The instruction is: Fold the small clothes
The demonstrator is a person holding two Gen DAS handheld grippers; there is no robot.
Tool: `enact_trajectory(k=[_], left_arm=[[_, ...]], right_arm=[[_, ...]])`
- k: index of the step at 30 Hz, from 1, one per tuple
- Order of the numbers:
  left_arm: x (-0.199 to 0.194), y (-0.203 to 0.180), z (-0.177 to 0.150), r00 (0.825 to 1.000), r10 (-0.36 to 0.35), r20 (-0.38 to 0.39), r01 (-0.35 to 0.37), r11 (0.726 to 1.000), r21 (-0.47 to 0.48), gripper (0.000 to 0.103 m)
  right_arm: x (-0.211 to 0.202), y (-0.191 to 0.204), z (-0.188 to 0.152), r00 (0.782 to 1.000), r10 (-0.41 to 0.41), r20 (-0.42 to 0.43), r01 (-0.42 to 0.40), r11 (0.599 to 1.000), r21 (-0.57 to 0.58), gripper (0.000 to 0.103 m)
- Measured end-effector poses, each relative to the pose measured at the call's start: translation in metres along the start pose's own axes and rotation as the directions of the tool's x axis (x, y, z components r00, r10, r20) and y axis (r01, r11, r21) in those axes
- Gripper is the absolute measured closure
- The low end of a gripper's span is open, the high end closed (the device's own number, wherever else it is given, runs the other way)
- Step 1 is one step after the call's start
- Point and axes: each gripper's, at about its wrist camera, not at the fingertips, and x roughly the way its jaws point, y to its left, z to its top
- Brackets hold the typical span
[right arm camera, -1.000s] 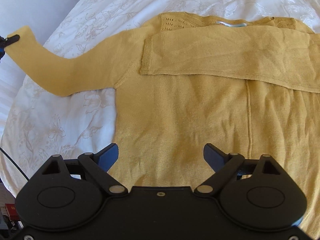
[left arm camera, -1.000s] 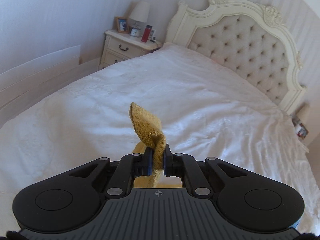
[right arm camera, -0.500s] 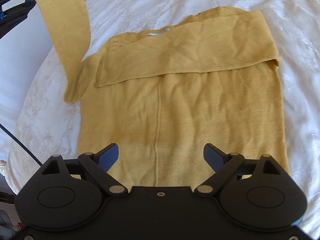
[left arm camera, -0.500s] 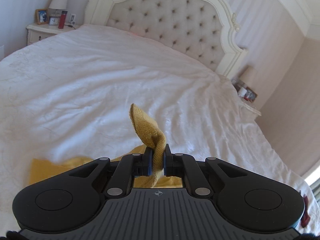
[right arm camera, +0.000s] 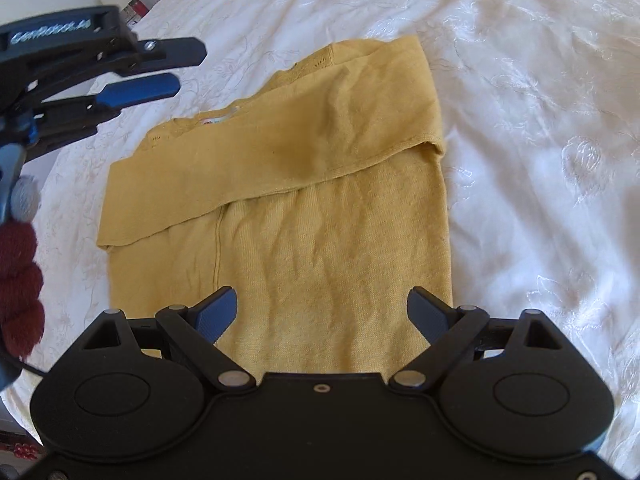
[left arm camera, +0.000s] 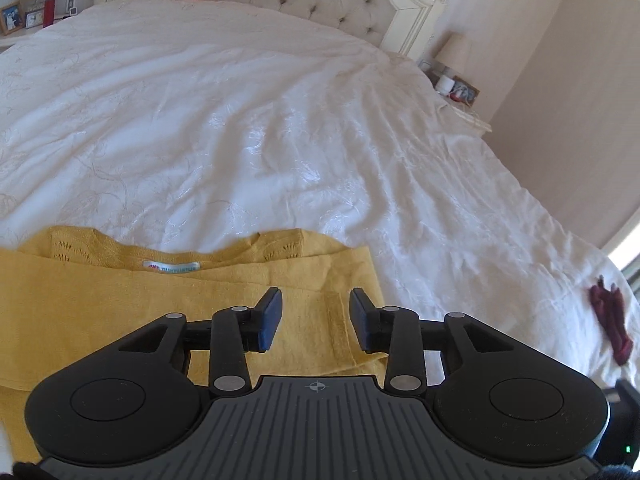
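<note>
Covering nearly the whole field, a white embroidered bedspread [left arm camera: 280, 120] carries a mustard-yellow sweater [right arm camera: 300, 240] lying flat, both sleeves [right arm camera: 280, 152] folded across its chest and its neck label [left arm camera: 172, 267] showing at the collar. Right gripper [right arm camera: 322, 312]: jaws spread wide, empty, poised above the sweater's lower body. Left gripper [left arm camera: 315, 318]: jaws parted, holding nothing, above the folded sleeve's cuff end. A dark red cloth item [left arm camera: 610, 324] lies well apart, near the bed's edge.

A mustard-yellow sweater [right arm camera: 304, 216] lies on a white bedspread [left arm camera: 248, 128] faintly embroidered with a floral pattern.
</note>
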Motion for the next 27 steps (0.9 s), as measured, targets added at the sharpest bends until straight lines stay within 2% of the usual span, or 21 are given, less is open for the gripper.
enact_trajectory(k=[3,7,10,12,14,16,18,19,21,22,25,26,27], left_arm=[[-0.012,0.012,-0.012,1.0,0.02,0.002,-0.02,1.0,0.014,0.06],[-0.012,0.042,-0.029,0.988,0.154,-0.032,-0.155,0.988,-0.029,0.059],[-0.013,0.085,-0.047,0.957,0.273,-0.099,-0.283,0.952,-0.117,0.059],[-0.015,0.111,-0.058,0.934,0.332,-0.134,-0.352,0.92,-0.173,0.059],[-0.018,0.138,-0.069,0.898,0.406,-0.169,-0.435,0.876,-0.208,0.059],[-0.017,0.159,-0.078,0.868,0.452,-0.205,-0.491,0.841,-0.227,0.059],[-0.015,0.175,-0.085,0.849,0.471,-0.24,-0.522,0.817,-0.245,0.059],[-0.013,0.185,-0.09,0.846,0.465,-0.261,-0.525,0.811,-0.258,0.058],[-0.011,0.194,-0.095,0.864,0.434,-0.256,-0.496,0.82,-0.284,0.057],[-0.01,0.194,-0.095,0.866,0.431,-0.252,-0.492,0.823,-0.283,0.055],[-0.005,0.189,-0.092,0.864,0.432,-0.257,-0.491,0.836,-0.245,0.045],[-0.003,0.188,-0.093,0.864,0.433,-0.257,-0.491,0.838,-0.24,0.043],[-0.003,0.188,-0.092,0.865,0.433,-0.254,-0.49,0.838,-0.24,0.04]], right_arm=[[0.004,-0.001,0.012,1.0,-0.02,0.02,0.02,1.0,-0.002,0.01],[0.005,0.0,0.033,0.996,-0.01,0.093,0.011,1.0,-0.014,0.01],[0.011,0.003,0.051,0.991,0.01,0.131,-0.003,0.999,-0.048,0.013],[0.02,0.005,0.064,0.991,0.014,0.136,-0.005,0.998,-0.067,0.026],[0.031,0.007,0.075,0.991,-0.003,0.135,0.015,0.996,-0.084,0.033],[0.041,0.008,0.082,0.992,-0.003,0.127,0.014,0.996,-0.088,0.033],[0.051,0.007,0.087,0.993,-0.019,0.119,0.029,0.996,-0.081,0.033],[0.056,0.006,0.089,0.993,-0.04,0.111,0.049,0.996,-0.08,0.033],[0.066,0.003,0.093,0.994,-0.061,0.094,0.067,0.996,-0.064,0.033],[0.072,-0.002,0.095,0.995,-0.061,0.078,0.065,0.997,-0.047,0.033],[0.081,-0.005,0.097,0.997,-0.058,0.054,0.06,0.998,-0.032,0.038],[0.082,-0.004,0.097,0.997,-0.058,0.048,0.06,0.998,-0.034,0.05],[0.083,-0.003,0.098,0.997,-0.064,0.039,0.065,0.997,-0.036,0.069]])
